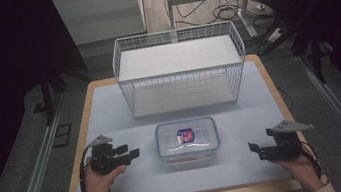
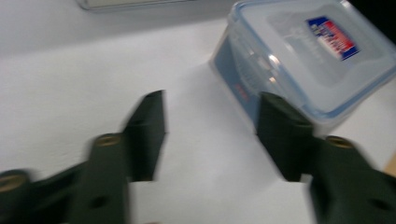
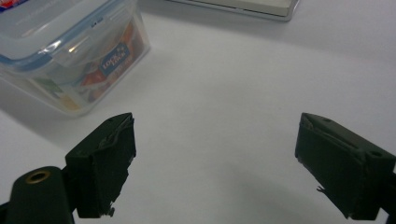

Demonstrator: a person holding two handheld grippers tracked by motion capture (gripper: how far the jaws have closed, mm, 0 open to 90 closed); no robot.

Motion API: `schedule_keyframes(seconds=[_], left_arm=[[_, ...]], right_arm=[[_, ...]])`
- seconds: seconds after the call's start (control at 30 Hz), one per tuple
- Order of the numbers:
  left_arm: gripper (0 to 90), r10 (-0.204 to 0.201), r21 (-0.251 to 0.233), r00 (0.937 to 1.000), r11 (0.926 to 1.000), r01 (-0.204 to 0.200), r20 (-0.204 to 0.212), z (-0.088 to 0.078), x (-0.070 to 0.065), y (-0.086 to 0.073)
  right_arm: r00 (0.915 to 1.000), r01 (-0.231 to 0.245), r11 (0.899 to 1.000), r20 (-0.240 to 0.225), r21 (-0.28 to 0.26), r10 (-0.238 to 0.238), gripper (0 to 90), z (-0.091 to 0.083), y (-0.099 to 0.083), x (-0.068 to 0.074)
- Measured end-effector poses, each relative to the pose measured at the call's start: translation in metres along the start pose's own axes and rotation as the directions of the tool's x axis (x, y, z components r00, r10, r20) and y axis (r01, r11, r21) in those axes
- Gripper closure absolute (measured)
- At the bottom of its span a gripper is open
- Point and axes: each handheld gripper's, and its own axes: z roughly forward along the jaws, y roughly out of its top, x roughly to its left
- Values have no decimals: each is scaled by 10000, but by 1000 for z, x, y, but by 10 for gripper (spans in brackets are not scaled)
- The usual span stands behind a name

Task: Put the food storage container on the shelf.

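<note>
Two hand-held grippers flank a clear plastic container at the centre of a white table, seen from the high view. The box, w/ blue-trimmed snap lid and a red-and-blue label on top, sits just in front of a white wire basket at the table's far side. The lid is on.

L gripper, held in the person's left hand, points toward the container's left side, near it but apart. In the left gripper view its jaws stand partly open w/ bare tabletop between them; the container lies ahead and to the right, its near corner just behind the right-hand jaw, the frame blurred. Nothing is gripped.

R gripper, in the right hand, rests low by the table's near right edge, well apart from the box, pointing left toward it. In the right gripper view its jaws gape wide, empty table between them; the container shows at upper left w/ coloured packets inside, and the basket's rim runs along the top. Cables trail from both tools.
</note>
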Motion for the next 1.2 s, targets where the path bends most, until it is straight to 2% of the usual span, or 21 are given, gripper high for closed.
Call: schedule_keyframes(seconds=[0.13, 0.23, 0.3, 0.33, 0.43, 0.5, 0.53, 0.57, 0.7, 0.77, 0.83, 0.93, 1.1, 1.17, 1.2], left_arm=[[244, -345, 68, 9972, 9994, 341, 670, 4, 1, 2], [191, -634, 215, 9924, 9979, 614, 1054, 11, 0, 5], [169, -856, 310, 9871, 9961, 821, 1356, 17, 0, 7], [162, -1116, 395, 9797, 9935, 1065, 1662, 22, 0, 9], [128, -1497, 595, 9694, 9883, 1406, 1945, 31, 0, 13], [117, -1777, 697, 9593, 9836, 1662, 2194, 39, 0, 17], [116, -1777, 697, 9593, 9836, 1662, 2194, 39, 0, 17], [116, -1958, 768, 9495, 9802, 1823, 2454, 47, -1, 21], [118, -2152, 1029, 9379, 9756, 1940, 2720, 59, -4, 24], [127, -2359, 1257, 9292, 9701, 2078, 2845, 66, -4, 25], [141, -2429, 1368, 9260, 9678, 2112, 2888, 70, -4, 25], [154, -2405, 1704, 9313, 9651, 1991, 2737, 76, -6, 25], [172, -2546, 1974, 9236, 9590, 2031, 2866, 87, -8, 24], [192, -2616, 2057, 9133, 9572, 2038, 3121, 89, -9, 24], [206, -2530, 2029, 9168, 9593, 1964, 3089, 90, -10, 24]], right_arm=[[9999, 153, 9999, 42, -76, -152, 131, 1, 0, 6], [9999, 82, 10000, -146, 12, -82, 146, 2, 0, 8], [9997, 110, 9999, -200, 66, -109, 149, 2, 1, 8], [9997, 105, 9999, -234, 62, -104, 151, 3, 1, 8], [9996, 176, 9998, -237, 78, -174, 152, 3, 1, 10], [9994, 254, 9996, -218, 109, -251, 153, 4, 1, 11], [9994, 283, 9995, -200, 129, -281, 153, 4, 1, 11], [9994, 315, 9994, -175, 144, -313, 154, 4, 1, 12], [9993, 374, 9991, -101, 216, -372, 156, 5, 1, 12], [9994, 345, 9991, -73, 242, -343, 158, 5, 1, 12], [9993, 384, 9989, -52, 287, -382, 158, 6, 1, 12], [9989, 470, 9984, -24, 319, -469, 159, 5, 1, 14], [9986, 519, 9980, 75, 364, -522, 161, 5, 1, 13], [9987, 490, 9981, 116, 378, -494, 161, 5, 0, 12], [9987, 489, 9981, 132, 377, -495, 162, 5, 1, 12]])
